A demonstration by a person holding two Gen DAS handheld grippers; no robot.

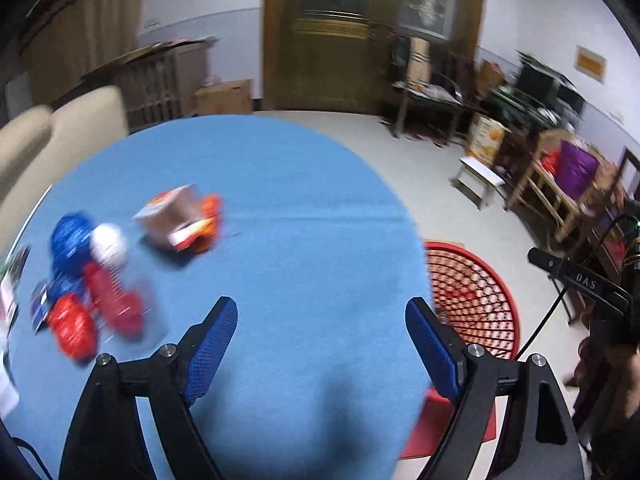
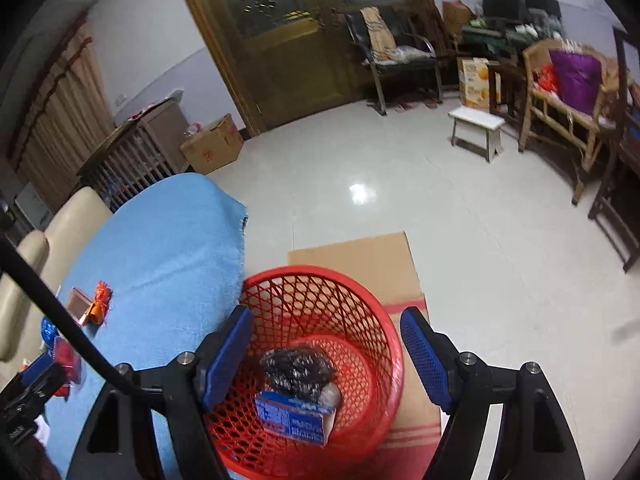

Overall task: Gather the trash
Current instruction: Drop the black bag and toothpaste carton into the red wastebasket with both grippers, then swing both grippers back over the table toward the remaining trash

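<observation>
Trash on my table (image 1: pixel 280 184): small carton (image 1: pixel 172 220) w/ orange wrapper (image 1: pixel 210 218) touching it, red/blue wrappers (image 1: pixel 84 288) clustered nearby. Red mesh basket (image 2: pixel 384 344) on floor just beside table holds a blue box (image 2: pixel 294 420) & dark crumpled bag (image 2: pixel 296 368). Left gripper (image 1: pixel 322 346) over cloth, fingers apart, empty. Right gripper (image 2: pixel 326 356) above basket, fingers apart, empty

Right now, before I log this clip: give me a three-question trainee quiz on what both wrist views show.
1. True or false: the red basket is empty.
2. What colour is the cloth under the wrappers?
3. The right gripper is: A) shut on a wrapper, B) open above the basket, C) resting on the cloth.

Key: 1 false, it holds a blue box and a dark crumpled bag; 2 blue; 3 B.
</observation>
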